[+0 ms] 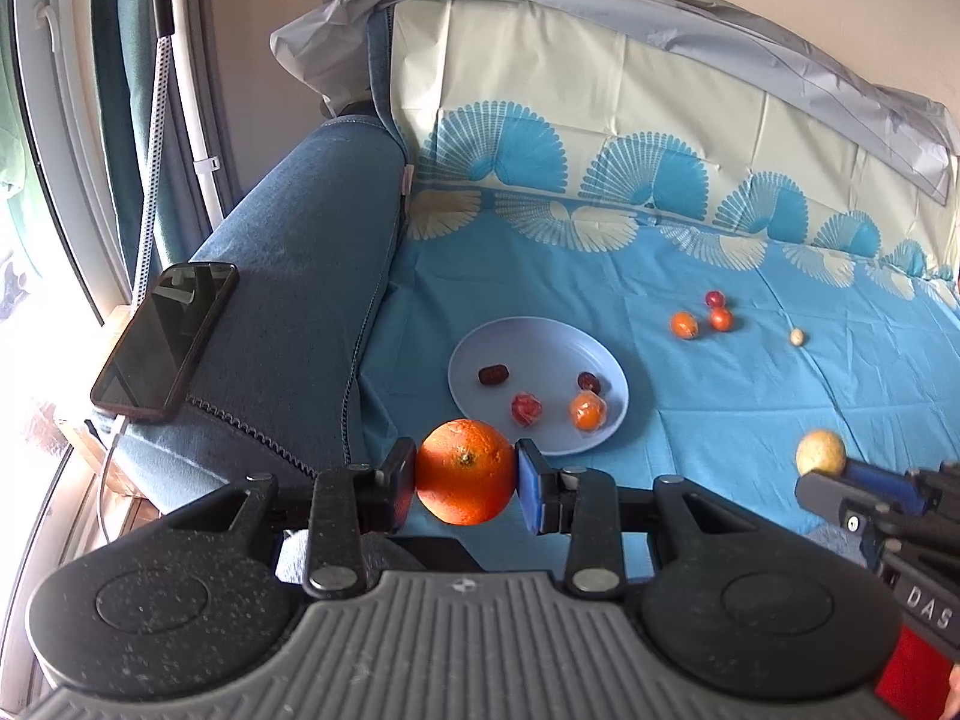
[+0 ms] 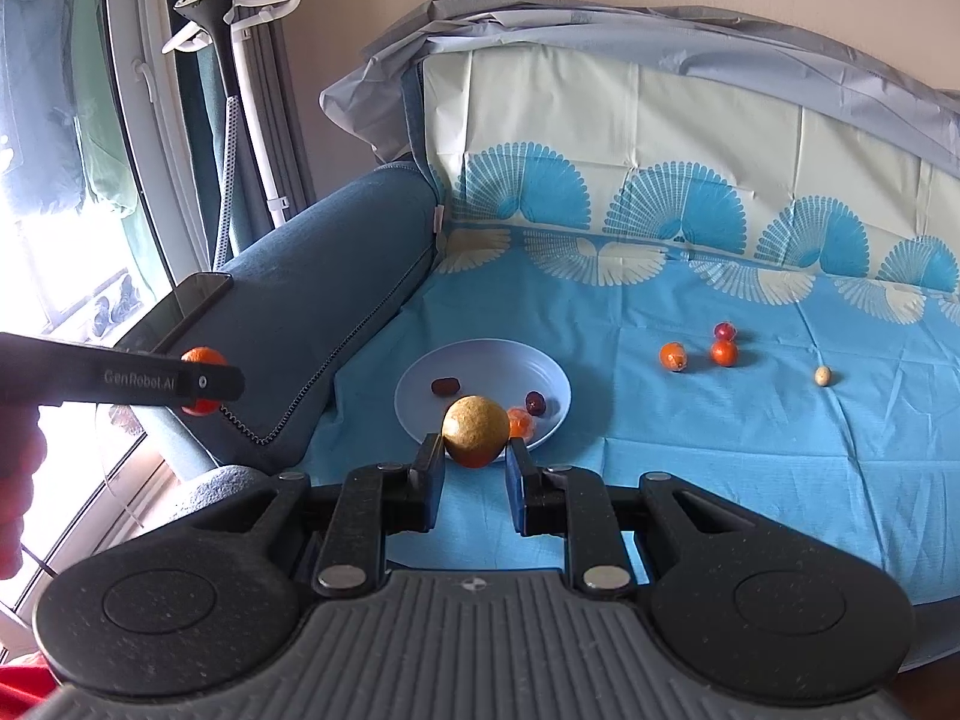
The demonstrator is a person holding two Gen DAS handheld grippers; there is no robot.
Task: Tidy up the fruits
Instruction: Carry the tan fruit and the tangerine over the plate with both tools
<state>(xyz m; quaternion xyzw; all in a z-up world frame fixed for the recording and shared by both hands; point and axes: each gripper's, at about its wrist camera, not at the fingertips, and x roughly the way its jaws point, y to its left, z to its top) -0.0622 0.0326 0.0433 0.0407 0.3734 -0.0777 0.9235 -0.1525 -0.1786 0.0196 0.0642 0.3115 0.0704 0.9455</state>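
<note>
Both grippers grip fruit: left gripper (image 1: 465, 474) clamps an orange (image 1: 465, 471), stem-dimple visible only in its view; right gripper (image 2: 475, 450) clamps a yellow-brown fruit (image 2: 476, 431).

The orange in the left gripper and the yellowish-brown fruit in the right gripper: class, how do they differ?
The orange is bright orange; the yellowish-brown fruit is dull and speckled. The orange looks larger, so the left gripper stands wider than the right gripper. Both are round and clamped.

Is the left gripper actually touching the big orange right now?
Touching. The left wrist view shows the left gripper with both pads pressed against opposite sides of the orange, no gap on either side, holding it above the blue cloth.
</note>
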